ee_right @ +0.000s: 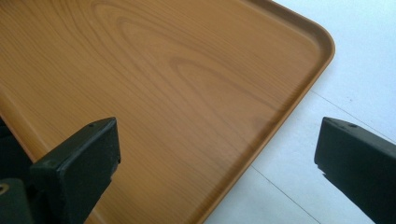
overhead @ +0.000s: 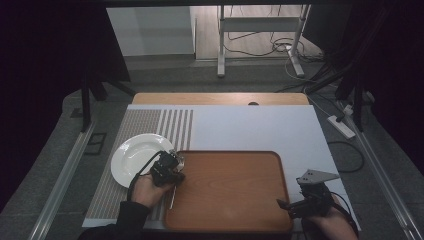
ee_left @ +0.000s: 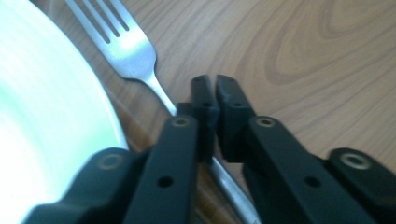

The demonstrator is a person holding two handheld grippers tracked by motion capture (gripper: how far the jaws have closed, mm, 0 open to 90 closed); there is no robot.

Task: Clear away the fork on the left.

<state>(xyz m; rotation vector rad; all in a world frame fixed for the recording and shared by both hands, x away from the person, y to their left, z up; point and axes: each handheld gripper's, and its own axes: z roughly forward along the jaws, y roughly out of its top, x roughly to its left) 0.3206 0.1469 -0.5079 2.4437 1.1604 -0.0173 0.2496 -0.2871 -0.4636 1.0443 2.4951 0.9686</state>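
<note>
A metal fork (ee_left: 126,46) lies on the wooden tray (ee_left: 303,56), tines pointing away, close beside the white plate (ee_left: 42,116). My left gripper (ee_left: 214,86) is down over the fork's neck. Its jaws stand almost together with a thin slit at the tips, and the stem runs between them and comes out below. In the high view the left gripper (overhead: 169,169) sits at the tray's left edge, with the fork handle (overhead: 172,197) sticking out toward the person. My right gripper (ee_right: 215,154) hangs open and empty over the tray's near right corner (ee_right: 299,60).
The plate (overhead: 131,161) rests on a striped mat (overhead: 145,122) left of the tray (overhead: 230,190). A white table surface (overhead: 250,127) stretches behind and to the right. The right gripper (overhead: 300,201) is at the tray's front right. Cables and a metal stand lie on the floor beyond.
</note>
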